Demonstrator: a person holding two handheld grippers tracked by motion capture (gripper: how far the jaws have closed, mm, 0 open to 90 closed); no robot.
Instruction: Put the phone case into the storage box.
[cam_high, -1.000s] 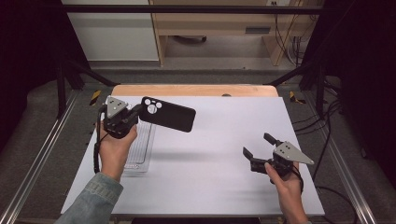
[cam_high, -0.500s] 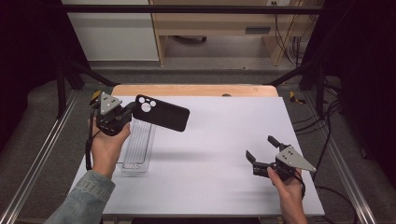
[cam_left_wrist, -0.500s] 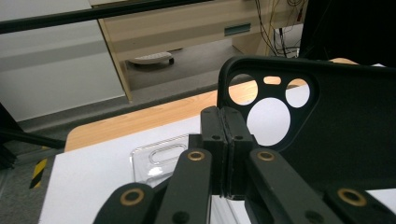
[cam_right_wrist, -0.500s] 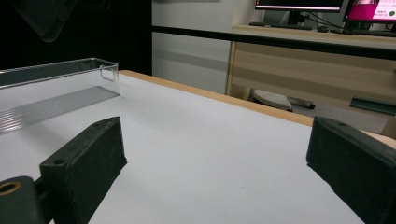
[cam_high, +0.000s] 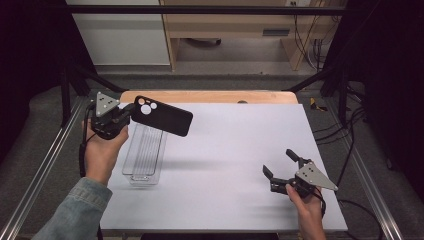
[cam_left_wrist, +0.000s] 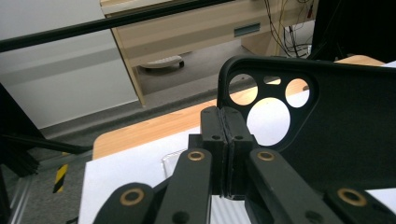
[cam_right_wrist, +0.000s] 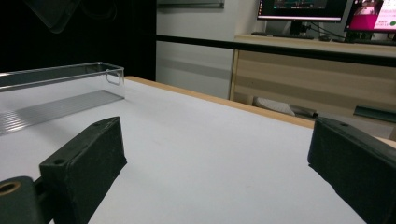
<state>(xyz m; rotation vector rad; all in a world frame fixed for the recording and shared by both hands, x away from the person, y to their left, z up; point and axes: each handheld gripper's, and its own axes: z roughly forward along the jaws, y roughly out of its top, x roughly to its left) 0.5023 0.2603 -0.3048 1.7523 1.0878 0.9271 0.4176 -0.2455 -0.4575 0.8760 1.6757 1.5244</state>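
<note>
Left side of the bench (cam_high: 225, 200): the left hand-held gripper (cam_high: 126, 116) is raised above the far-left corner, its jaws clamped tight on the short edge of a matte black phone case with round camera cut-outs (cam_high: 162, 116). In the left gripper view the pads (cam_left_wrist: 225, 140) meet on the case's (cam_left_wrist: 345, 135) rim just beside the cut-outs. The case is held clear of the surface, roughly flat and tilted slightly, extending toward the bench centre. An edge grip of this kind leaves the body of the case free, which in my judgement suits lowering it into a container.

Directly beneath and slightly nearer the person lies a clear, ribbed, oblong plastic tray (cam_high: 145, 152), parallel to the left edge and apparently empty. Its position under the case suggests it is the intended destination.

Right side: the right hand-held gripper (cam_high: 280, 167) rests low near the near-right corner, jaws spread wide and holding nothing, pointing toward the tray (cam_right_wrist: 60, 88). It appears parked, out of the way.
</note>
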